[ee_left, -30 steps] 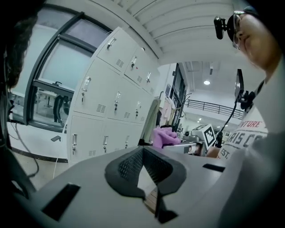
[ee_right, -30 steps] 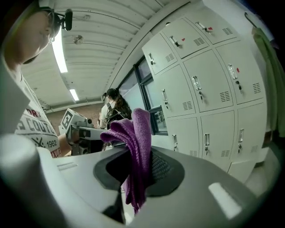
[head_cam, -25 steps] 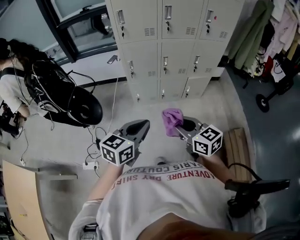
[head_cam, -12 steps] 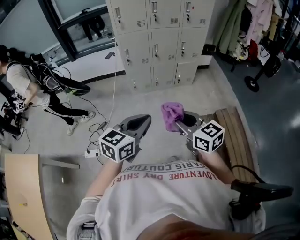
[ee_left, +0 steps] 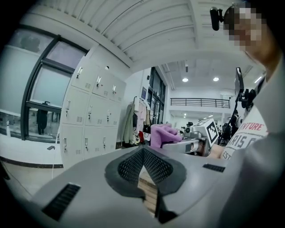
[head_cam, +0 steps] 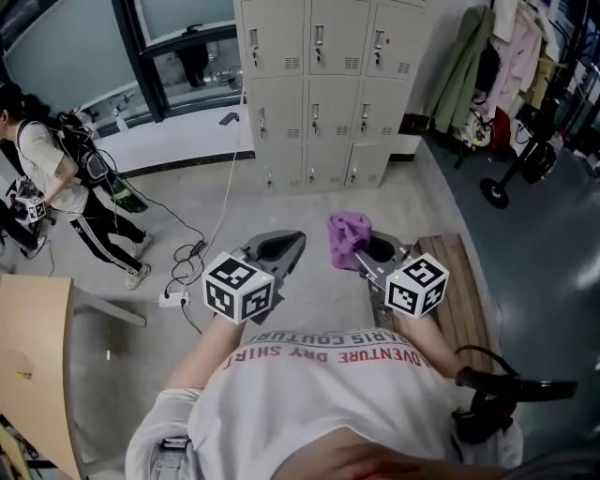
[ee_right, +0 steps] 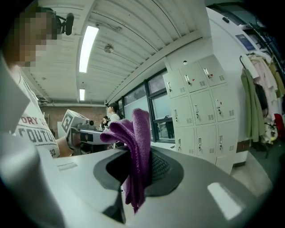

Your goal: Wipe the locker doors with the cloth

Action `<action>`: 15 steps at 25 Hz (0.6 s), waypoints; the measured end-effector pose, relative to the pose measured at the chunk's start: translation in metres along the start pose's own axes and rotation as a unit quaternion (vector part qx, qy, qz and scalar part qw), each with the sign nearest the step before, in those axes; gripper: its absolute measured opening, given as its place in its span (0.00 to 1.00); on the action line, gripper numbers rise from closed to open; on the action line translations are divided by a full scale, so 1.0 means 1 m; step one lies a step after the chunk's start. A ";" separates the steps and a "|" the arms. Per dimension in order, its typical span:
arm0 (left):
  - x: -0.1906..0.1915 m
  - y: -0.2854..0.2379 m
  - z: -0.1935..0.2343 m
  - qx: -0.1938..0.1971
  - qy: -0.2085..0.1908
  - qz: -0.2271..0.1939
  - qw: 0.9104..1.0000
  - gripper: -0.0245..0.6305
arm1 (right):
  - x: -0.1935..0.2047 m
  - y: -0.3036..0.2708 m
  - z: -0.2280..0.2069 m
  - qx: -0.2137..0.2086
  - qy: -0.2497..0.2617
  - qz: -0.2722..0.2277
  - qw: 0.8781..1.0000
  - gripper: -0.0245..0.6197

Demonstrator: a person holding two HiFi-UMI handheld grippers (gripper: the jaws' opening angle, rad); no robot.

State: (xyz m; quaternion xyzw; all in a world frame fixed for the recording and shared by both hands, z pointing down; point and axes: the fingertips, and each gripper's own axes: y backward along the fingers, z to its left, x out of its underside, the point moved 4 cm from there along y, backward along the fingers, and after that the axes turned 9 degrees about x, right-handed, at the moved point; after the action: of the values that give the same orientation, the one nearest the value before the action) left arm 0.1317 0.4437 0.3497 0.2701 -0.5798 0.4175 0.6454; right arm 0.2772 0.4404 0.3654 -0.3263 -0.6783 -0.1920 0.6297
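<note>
1. Person: stands on the floor at its far left edge, beside the window.
2. Board: pale wood, at the lower left corner of the head view.
3. Power strip with cables: lies on the floor left of the left gripper. One white cable runs up toward the lockers.
4. Left gripper: held out over the floor, pointing toward the lockers. Its fingers are closed tip to tip with nothing between them. Wooden slats show through the gap behind the tips.
5. Lockers: grey, with three columns in view and their doors closed. They stand against the far wall, well apart from both grippers.
6. Cloth: purple and bunched, held in the air over the floor between the person and the lockers, touching no door. Most of it stands up out of the right gripper, and a short end hangs below the fingers in the right gripper view.
7. Right gripper: level with the left gripper and near it. Its fingers are closed on the cloth.
8. Bench: slatted wood, on the floor just right of the right gripper, nothing on the part in view.
9. Coats: hanging right of the lockers, at the floor's far right corner.
</note>
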 end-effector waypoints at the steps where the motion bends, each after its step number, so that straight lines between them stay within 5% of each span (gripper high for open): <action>1: 0.000 -0.001 -0.008 0.001 0.000 0.000 1.000 0.04 | 0.000 0.007 -0.001 0.001 -0.002 0.000 1.000 0.13; 15: -0.008 -0.003 -0.091 -0.011 -0.021 -0.001 1.000 0.04 | -0.009 0.081 0.009 -0.013 0.002 -0.009 1.000 0.13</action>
State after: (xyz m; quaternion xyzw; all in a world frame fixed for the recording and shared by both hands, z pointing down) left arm 0.1818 0.5166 0.3257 0.2724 -0.5975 0.4049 0.6362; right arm 0.3261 0.5029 0.3432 -0.3279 -0.6773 -0.2071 0.6252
